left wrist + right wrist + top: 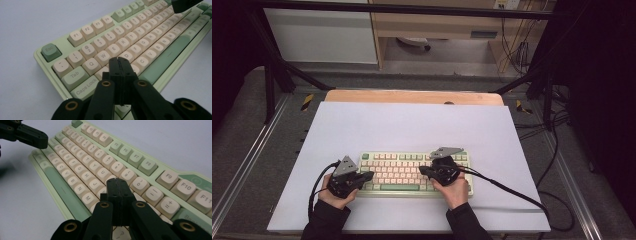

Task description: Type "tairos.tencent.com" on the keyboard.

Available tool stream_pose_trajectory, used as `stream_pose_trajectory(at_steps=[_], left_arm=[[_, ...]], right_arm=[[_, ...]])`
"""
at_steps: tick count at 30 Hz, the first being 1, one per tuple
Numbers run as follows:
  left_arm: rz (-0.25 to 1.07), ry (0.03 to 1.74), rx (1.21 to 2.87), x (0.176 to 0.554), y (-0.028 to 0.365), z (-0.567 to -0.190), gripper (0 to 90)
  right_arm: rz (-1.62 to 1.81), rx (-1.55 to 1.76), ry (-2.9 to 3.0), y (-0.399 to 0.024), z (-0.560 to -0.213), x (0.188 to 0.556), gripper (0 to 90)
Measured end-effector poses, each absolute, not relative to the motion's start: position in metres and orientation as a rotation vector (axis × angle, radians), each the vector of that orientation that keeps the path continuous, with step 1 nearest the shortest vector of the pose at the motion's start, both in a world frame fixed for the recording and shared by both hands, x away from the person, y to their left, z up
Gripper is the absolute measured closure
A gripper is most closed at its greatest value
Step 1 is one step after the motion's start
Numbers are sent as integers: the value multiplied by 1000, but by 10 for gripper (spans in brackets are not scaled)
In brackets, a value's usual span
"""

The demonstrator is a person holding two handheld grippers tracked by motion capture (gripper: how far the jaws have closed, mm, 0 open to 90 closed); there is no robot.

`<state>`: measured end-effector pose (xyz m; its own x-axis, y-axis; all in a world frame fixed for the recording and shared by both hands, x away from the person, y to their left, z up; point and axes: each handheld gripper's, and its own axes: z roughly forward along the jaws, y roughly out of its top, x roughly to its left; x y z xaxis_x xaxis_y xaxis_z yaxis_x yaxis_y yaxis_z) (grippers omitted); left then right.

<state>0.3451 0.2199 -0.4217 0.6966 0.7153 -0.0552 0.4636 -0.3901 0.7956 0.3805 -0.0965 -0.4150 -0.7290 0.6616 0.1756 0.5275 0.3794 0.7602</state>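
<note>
Pale green keyboard (412,172) with cream and green keycaps, lying flat near the front edge of a white sheet (407,130) covering the table, long side toward the person. Over the keyboard's left end, left gripper (368,176), jaws pressed together with nothing between them, tip above the letter keys beside Caps Lock key (86,86) and Tab key (74,75) in the left gripper view. Over the keyboard's right half, right gripper (424,171), jaws likewise closed on nothing, tip above the keys near M key (88,198) in the right gripper view. Green space bar (399,187) along the keyboard's near edge, between the two tools. Black cables (512,192) trailing from each gripper across the sheet. Beyond the keyboard, bare wooden table edge (412,96), then a grey floor (437,62). No containers on the sheet.
</note>
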Motion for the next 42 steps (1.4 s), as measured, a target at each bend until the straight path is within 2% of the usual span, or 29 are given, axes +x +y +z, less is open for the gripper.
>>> stream_pose_trajectory(at_steps=[30,42], left_arm=[[374,897,2060,346,219,-422,900],[375,897,2059,345,219,-422,900]], right_arm=[[1186,1104,2497,-85,-429,396,900],[1222,1065,2483,-93,-413,387,900]])
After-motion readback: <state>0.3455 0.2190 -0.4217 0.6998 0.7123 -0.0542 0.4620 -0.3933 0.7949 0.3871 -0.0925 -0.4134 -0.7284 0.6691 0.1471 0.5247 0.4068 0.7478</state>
